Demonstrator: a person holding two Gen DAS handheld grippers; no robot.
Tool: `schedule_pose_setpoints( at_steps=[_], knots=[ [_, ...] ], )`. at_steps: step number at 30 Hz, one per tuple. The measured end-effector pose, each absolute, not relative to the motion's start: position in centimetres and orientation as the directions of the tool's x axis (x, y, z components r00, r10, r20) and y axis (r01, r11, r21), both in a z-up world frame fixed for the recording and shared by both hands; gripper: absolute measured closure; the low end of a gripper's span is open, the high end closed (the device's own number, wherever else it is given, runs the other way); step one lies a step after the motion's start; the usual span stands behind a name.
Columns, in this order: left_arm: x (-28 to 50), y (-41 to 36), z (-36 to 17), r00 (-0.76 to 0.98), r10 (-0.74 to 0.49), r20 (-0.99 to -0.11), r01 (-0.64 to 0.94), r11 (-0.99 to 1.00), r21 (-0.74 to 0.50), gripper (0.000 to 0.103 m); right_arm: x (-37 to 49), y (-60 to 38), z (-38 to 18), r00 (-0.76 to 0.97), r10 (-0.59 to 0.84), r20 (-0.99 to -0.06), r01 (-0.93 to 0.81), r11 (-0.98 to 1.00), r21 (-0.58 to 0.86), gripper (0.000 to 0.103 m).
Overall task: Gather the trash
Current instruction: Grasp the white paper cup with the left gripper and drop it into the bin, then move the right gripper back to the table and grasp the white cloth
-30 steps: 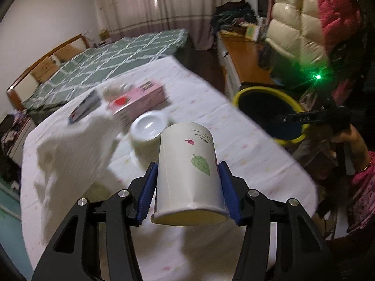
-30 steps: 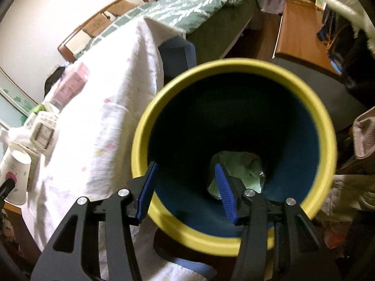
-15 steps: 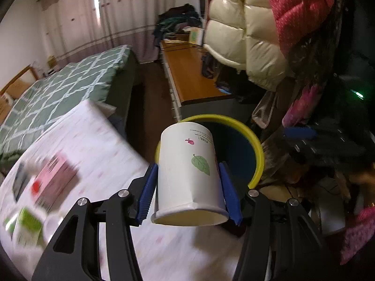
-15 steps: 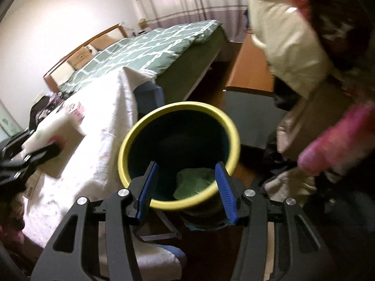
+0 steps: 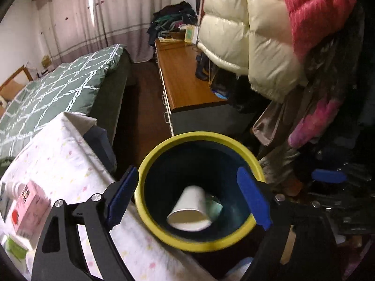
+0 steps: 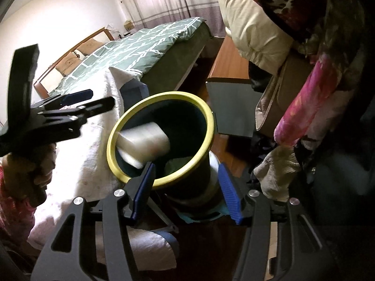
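Left hand-held gripper point(image 5: 187, 201): jaws just sprang wide, nothing between the pads, poised over the bin point(image 5: 154, 224). Cup point(image 5: 191, 208) is inside the bin, tilted, blurred, lying against green trash at its 3 o'clock. Right hand-held gripper point(image 6: 185, 192): jaws spread and easing wider, straddling the bin's outer wall; can't tell if they touch it. Worktop point(image 5: 58, 154) at the bin's 9 o'clock, pink box point(image 5: 30, 208) on it. Bed point(image 5: 58, 93) beyond.
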State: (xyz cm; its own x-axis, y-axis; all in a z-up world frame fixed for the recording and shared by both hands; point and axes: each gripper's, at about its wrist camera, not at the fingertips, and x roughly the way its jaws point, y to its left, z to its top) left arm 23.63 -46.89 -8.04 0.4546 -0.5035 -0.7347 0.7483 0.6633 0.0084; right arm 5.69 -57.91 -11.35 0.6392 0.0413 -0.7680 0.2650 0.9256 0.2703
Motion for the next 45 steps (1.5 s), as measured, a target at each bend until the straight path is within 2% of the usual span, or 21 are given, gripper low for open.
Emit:
schedule_pose_setpoints(
  at_steps=[4, 11, 15, 19, 24, 33, 34, 36, 42, 44, 45],
  knots=[
    [21.0, -41.6, -4.5, 0.501, -0.536, -0.680, 0.726, 0.688, -0.008, 0.014, 6.4, -57.0, -11.5, 0.638, 0.065, -0.767, 0.235, 0.932, 0.275, 0.049],
    [16.6, -30.1, 0.4, 0.623, -0.493, -0.608, 0.629, 0.778, 0.014, 0.013, 8.6, -52.8, -11.2, 0.633, 0.113, -0.765, 0.150, 0.952, 0.265, 0.049],
    [14.6, -22.3, 1.9, 0.714, -0.404, -0.571, 0.507, 0.862, 0.023, 0.009, 10.4, -48.7, -10.1, 0.640, 0.168, -0.750, 0.063, 0.961, 0.269, 0.049],
    [12.7, -14.3, 2.3, 0.801, -0.251, -0.544, 0.333, 0.941, 0.056, 0.008, 12.4, -43.2, -8.3, 0.648, 0.248, -0.720, -0.069, 0.961, 0.269, 0.049],
    [11.0, -6.3, 2.1, 0.840, -0.127, -0.528, 0.159, 0.987, 0.017, 0.008, 15.0, -35.1, -5.9, 0.631, 0.355, -0.690, -0.248, 0.935, 0.254, 0.049],
    [9.5, -1.5, 0.9, 0.854, -0.092, -0.512, 0.097, 0.995, -0.016, 0.008, 17.2, -23.2, -2.0, 0.570, 0.526, -0.631, -0.479, 0.837, 0.265, 0.048],
    [9.5, -1.2, 0.5, 0.851, -0.097, -0.516, 0.098, 0.995, -0.024, 0.008, 17.7, -22.0, -1.8, 0.558, 0.536, -0.633, -0.496, 0.828, 0.263, 0.045],
    [9.5, -1.1, 0.2, 0.848, -0.101, -0.519, 0.098, 0.995, -0.035, 0.008, 18.8, -19.9, -2.0, 0.551, 0.520, -0.653, -0.502, 0.831, 0.239, 0.042],
    [9.2, 0.2, -0.9, 0.842, -0.107, -0.528, 0.088, 0.994, -0.062, 0.008, 20.6, -16.4, -3.7, 0.521, 0.487, -0.701, -0.501, 0.839, 0.210, 0.042],
    [9.0, 0.6, -1.0, 0.841, -0.106, -0.530, 0.082, 0.994, -0.067, 0.008, 21.0, -15.8, -4.1, 0.520, 0.474, -0.711, -0.497, 0.844, 0.200, 0.046],
    [9.0, 0.7, -1.1, 0.841, -0.105, -0.531, 0.080, 0.994, -0.071, 0.008, 20.9, -15.5, -4.1, 0.518, 0.472, -0.713, -0.496, 0.845, 0.199, 0.061]
  ],
)
